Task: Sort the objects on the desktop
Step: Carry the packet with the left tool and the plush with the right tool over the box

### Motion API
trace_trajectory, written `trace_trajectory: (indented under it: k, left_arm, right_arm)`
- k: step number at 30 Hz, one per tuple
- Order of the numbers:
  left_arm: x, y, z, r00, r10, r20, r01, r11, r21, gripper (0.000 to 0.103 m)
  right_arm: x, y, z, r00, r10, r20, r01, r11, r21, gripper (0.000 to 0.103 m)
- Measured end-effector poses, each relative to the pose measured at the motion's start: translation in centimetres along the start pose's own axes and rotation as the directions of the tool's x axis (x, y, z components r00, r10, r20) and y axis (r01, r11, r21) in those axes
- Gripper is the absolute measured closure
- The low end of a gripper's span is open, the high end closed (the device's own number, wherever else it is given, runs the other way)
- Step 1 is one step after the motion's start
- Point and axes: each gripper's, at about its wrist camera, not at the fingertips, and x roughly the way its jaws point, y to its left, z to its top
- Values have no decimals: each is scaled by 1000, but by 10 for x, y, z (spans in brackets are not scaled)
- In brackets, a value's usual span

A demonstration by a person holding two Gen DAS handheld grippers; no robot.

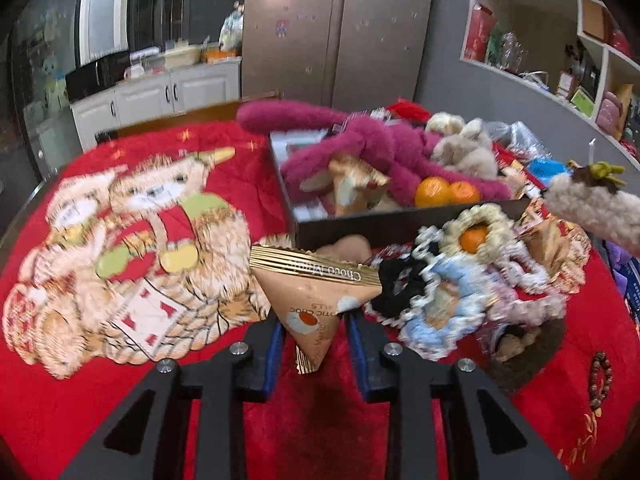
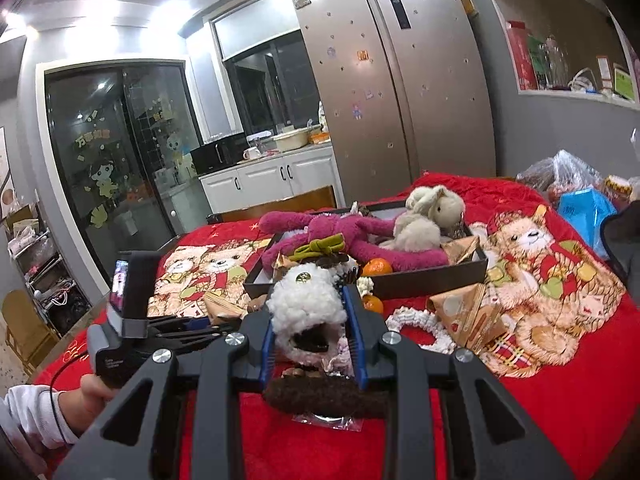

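- Gripping a triangular gold snack packet (image 1: 320,300) in my left tool (image 1: 314,334), I have its jaws narrowed onto the packet's lower tip, above the red blanket (image 1: 100,412) on the worktop.
- My right tool (image 2: 310,332) is clamped on a fluffy white scrunchie (image 2: 308,300) with a green bow, held up off the blanket.
- Just beyond both sits the dark tray (image 1: 400,224), holding a magenta plush (image 1: 376,140), a cream bunny (image 2: 432,212) and oranges (image 1: 446,192).
- Crocheted scrunchies (image 1: 452,280) lie just in front of the tray.
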Motion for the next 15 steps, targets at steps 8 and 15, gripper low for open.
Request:
trace_trajectory:
  k: [8, 15]
  left_arm:
    - [-36, -14, 28, 996, -28, 87, 27, 1000, 10, 74]
    - [-34, -17, 83, 991, 34, 130, -30, 999, -38, 74]
  right_arm:
    - [-8, 2, 16, 999, -11, 40, 11, 1000, 8, 73]
    - [2, 10, 45, 997, -42, 66, 45, 998, -47, 73]
